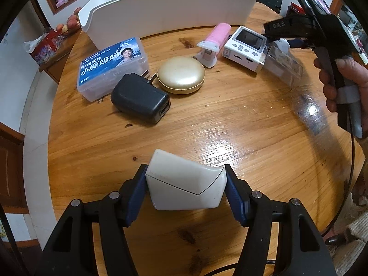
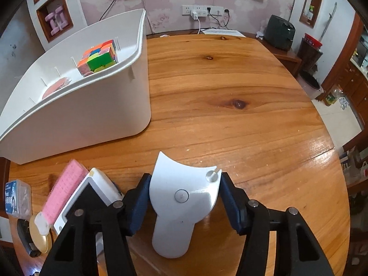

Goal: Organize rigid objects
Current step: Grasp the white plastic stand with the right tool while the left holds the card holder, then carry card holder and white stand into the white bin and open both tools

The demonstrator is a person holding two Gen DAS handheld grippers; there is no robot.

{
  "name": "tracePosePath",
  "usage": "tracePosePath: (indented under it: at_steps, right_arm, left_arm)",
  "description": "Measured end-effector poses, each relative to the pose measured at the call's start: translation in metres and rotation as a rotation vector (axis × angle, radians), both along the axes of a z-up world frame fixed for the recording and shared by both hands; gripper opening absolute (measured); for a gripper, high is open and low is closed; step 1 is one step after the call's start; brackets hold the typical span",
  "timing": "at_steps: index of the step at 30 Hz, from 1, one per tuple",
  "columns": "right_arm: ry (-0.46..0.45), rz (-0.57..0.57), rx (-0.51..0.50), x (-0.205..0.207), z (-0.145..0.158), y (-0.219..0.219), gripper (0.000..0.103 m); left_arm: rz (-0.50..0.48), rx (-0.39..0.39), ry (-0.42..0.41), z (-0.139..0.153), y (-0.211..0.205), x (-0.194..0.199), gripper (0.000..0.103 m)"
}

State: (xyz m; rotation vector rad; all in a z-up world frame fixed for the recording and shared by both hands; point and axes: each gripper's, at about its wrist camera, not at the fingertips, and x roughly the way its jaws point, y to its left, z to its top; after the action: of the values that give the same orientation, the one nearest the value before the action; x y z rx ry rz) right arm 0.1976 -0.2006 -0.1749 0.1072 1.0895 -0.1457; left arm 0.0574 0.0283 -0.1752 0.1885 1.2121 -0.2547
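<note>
Two grippers each have a white object between their blue pads; the left gripper (image 1: 185,186) is about half open and clamped on a glossy white angular plastic case (image 1: 184,184) with a thin dark seam, held above the round varnished wooden table (image 1: 230,119); the right gripper (image 2: 182,197) has a flat white plastic fan-shaped piece (image 2: 181,197) with a round button and a narrow handle between its pads, which look to be touching the piece's sides, though the contact looks slight and I cannot tell how firm it is.

Across the table the tall white plastic storage bin (image 2: 92,105) stands open at the far side, with a multicoloured puzzle cube (image 2: 99,58) already in one of its slotted sections; likely both held items belong there too.

Several things could go wrong from here; the fan-shaped piece is smooth and tapers, so a light pinch on its curved sides may let it pivot or slide out during the lift; the glossy case may slip likewise if it tilts. Nearby clutter adds risk; the pink ribbed roller (image 2: 64,188) and the white screened device (image 2: 92,193) lie just beside the right gripper, and a sideways swing could knock them; the bin's high rim could catch either object on the way in.
</note>
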Motion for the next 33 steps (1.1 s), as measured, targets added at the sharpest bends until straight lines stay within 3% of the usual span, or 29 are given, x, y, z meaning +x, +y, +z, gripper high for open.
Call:
tracePosePath:
  at_steps: [5, 10, 15, 23, 33]
  right_arm:
    - [-0.005, 0.003, 0.066, -0.014, 0.003, -0.012, 0.058]
    - [-0.068, 0.008, 0.075, -0.033, 0.029, -0.014, 0.059]
    - [-0.158, 0.073, 0.066, -0.049, 0.077, -0.004, 0.059]
    - [-0.319, 0.202, 0.06, -0.061, 0.169, 0.018, 0.059]
    - [-0.444, 0.268, 0.076, -0.041, 0.276, 0.03, 0.059]
  left_arm:
    - [0.01, -0.025, 0.013, 0.004, 0.002, -0.001, 0.066]
    - [0.014, -0.032, -0.015, 0.023, 0.006, -0.002, 0.066]
    - [0.015, -0.034, -0.051, 0.053, 0.014, 0.006, 0.066]
    - [0.039, -0.019, -0.18, 0.135, 0.02, 0.039, 0.066]
    - [0.078, -0.047, -0.284, 0.207, 0.013, 0.098, 0.066]
